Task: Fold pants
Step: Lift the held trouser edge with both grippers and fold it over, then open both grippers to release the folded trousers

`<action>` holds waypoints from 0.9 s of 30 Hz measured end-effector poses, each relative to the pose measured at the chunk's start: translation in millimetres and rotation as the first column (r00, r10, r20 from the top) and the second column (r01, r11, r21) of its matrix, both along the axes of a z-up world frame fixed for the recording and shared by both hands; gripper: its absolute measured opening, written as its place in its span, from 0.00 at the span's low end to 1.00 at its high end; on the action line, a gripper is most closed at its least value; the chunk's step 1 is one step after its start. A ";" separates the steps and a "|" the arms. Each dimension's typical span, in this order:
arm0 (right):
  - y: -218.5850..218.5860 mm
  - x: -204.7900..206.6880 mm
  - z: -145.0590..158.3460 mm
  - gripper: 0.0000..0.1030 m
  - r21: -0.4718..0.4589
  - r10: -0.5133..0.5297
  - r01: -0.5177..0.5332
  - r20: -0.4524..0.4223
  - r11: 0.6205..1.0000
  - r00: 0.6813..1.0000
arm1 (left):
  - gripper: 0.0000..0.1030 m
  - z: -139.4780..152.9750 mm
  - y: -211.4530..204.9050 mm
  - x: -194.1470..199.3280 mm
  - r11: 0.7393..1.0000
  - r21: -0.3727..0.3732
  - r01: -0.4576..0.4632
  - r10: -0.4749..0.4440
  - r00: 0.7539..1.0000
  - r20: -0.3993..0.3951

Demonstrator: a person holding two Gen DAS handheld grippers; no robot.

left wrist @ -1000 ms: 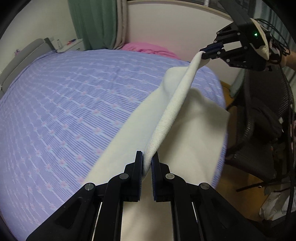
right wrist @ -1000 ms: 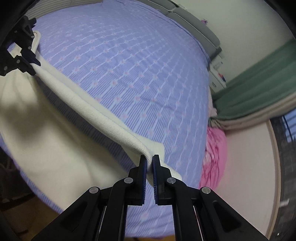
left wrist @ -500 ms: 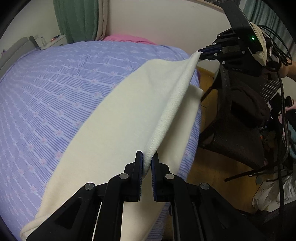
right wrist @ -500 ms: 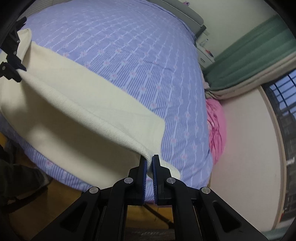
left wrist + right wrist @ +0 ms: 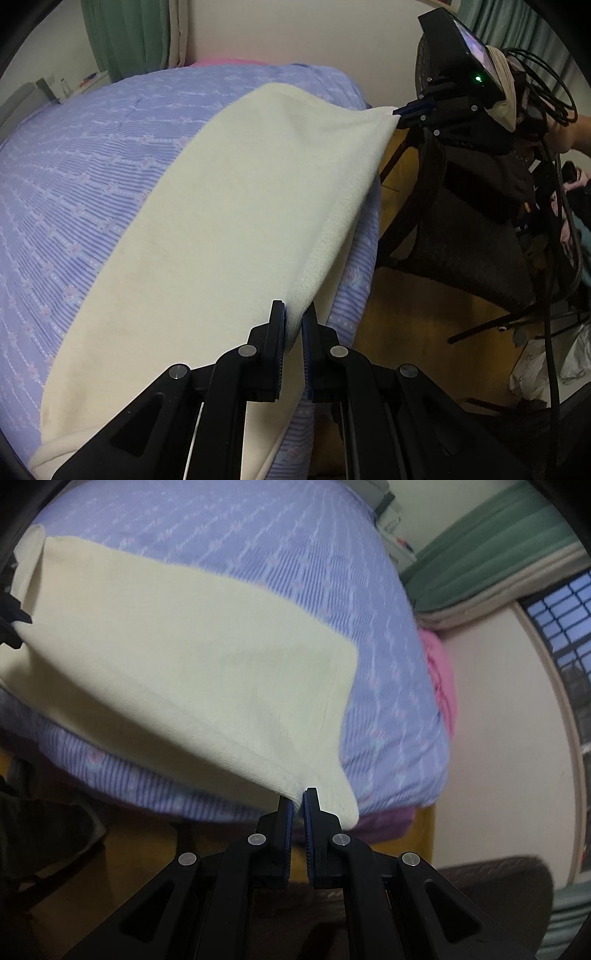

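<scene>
Cream pants [image 5: 207,229] are lying spread across a lilac striped bedspread [image 5: 74,177], their near edge lifted off the bed's side. The left gripper [image 5: 293,321] is pinching that edge, jaws nearly closed on the fabric. Farther right, the right gripper [image 5: 298,805] is clamping the other corner, jaws closed.

Right wrist view motion-blurred; pants [image 5: 192,657] left end cut off by frame edge; chair [image 5: 476,236] partly cropped.
</scene>
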State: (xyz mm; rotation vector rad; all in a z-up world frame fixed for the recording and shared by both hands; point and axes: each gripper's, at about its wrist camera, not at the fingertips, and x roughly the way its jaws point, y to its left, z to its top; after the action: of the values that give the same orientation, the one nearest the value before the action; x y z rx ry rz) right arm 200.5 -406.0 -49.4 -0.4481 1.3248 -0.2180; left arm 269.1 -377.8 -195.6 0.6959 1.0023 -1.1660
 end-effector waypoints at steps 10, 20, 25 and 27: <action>-7.1 8.2 -49.0 0.03 -0.085 -0.129 0.123 -0.061 0.989 0.990 | 0.11 -39.6 -9.1 -0.5 0.998 0.003 -0.058 0.058 0.998 0.020; -42.9 9.6 -26.8 0.00 -0.019 -0.294 0.293 -0.031 0.956 0.955 | 0.25 -42.3 -1.5 -3.4 0.994 -0.022 -0.104 0.104 0.994 -0.017; -17.1 20.3 1.7 0.27 -0.006 -0.276 0.277 0.068 0.961 0.959 | 0.56 -14.8 13.9 -11.0 0.989 -0.088 -0.122 0.127 0.991 0.043; -0.6 28.5 16.1 0.52 0.000 -0.277 0.279 0.138 0.960 0.951 | 0.56 -4.5 21.8 -10.4 0.986 -0.097 -0.132 0.138 0.988 0.062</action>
State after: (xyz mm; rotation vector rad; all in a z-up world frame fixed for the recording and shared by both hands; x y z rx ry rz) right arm 229.1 -406.6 -33.3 -0.2555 1.2480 -0.4885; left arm 258.7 -356.0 -200.1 0.5811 0.9173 -1.0564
